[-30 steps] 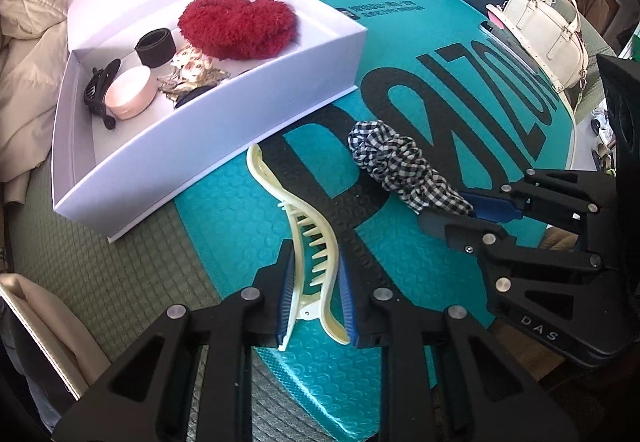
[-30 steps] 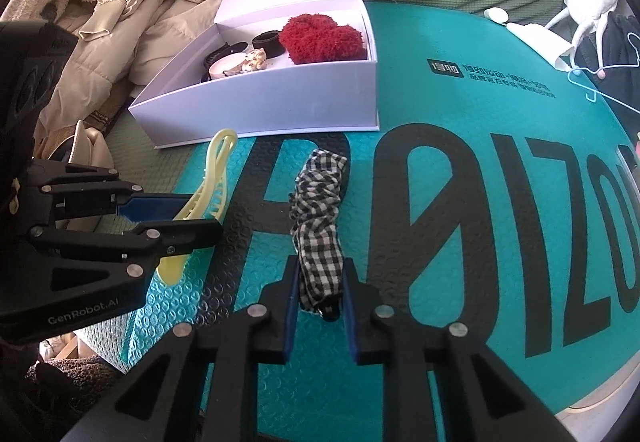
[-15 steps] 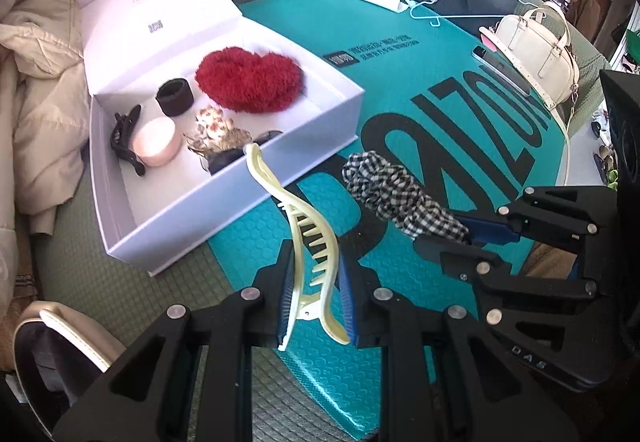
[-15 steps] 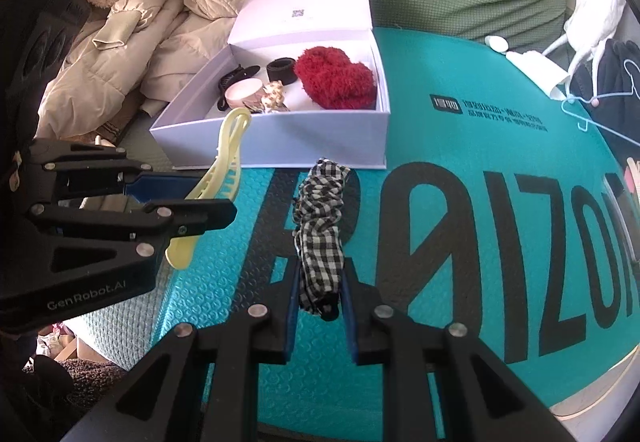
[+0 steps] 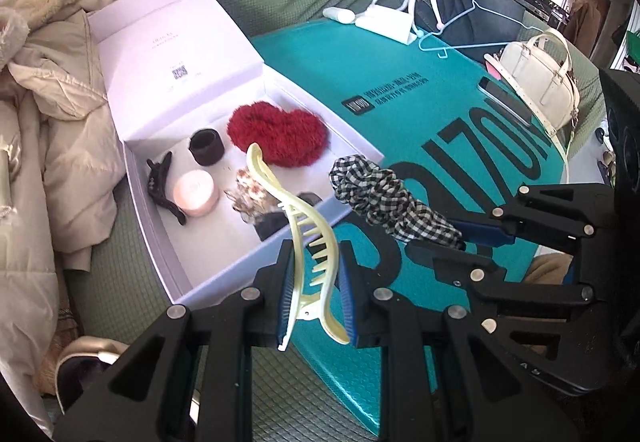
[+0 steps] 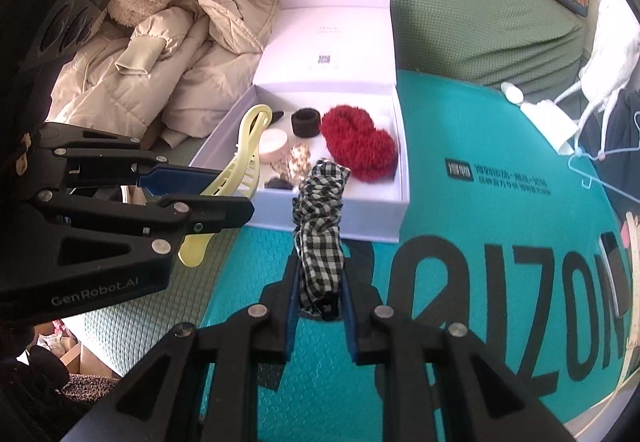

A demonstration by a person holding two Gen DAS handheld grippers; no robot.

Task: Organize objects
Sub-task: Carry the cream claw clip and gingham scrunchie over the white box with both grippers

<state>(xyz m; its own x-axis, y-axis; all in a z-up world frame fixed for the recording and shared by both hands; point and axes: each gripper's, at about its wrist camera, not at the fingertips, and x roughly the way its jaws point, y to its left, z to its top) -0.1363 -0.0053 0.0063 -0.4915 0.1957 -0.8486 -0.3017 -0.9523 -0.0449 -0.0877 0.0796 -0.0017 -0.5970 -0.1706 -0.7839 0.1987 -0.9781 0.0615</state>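
My left gripper (image 5: 316, 294) is shut on a pale yellow hair claw clip (image 5: 304, 230), held in the air near the front wall of an open white box (image 5: 216, 282). My right gripper (image 6: 320, 306) is shut on a black-and-white checked scrunchie (image 6: 320, 226), also lifted, its far end over the box's front wall (image 6: 332, 218). Inside the box lie a red fluffy scrunchie (image 5: 276, 130), a black hair band (image 5: 206, 146), a black claw clip (image 5: 162, 186), a pink round tin (image 5: 196, 192) and a patterned clip (image 5: 250, 194). Each gripper shows in the other's view.
The box sits on a green sofa beside a teal mat with black letters (image 5: 360, 90). Beige coats (image 6: 160, 42) are piled to the left. A cream handbag (image 5: 540, 70), a phone (image 5: 504, 98), a blue hanger (image 5: 472, 18) and a white stand (image 5: 388, 22) lie at the mat's far side.
Both grippers have lifted their items off the mat and moved them toward the box. The clip and scrunchie now overlap the box's front wall in view.
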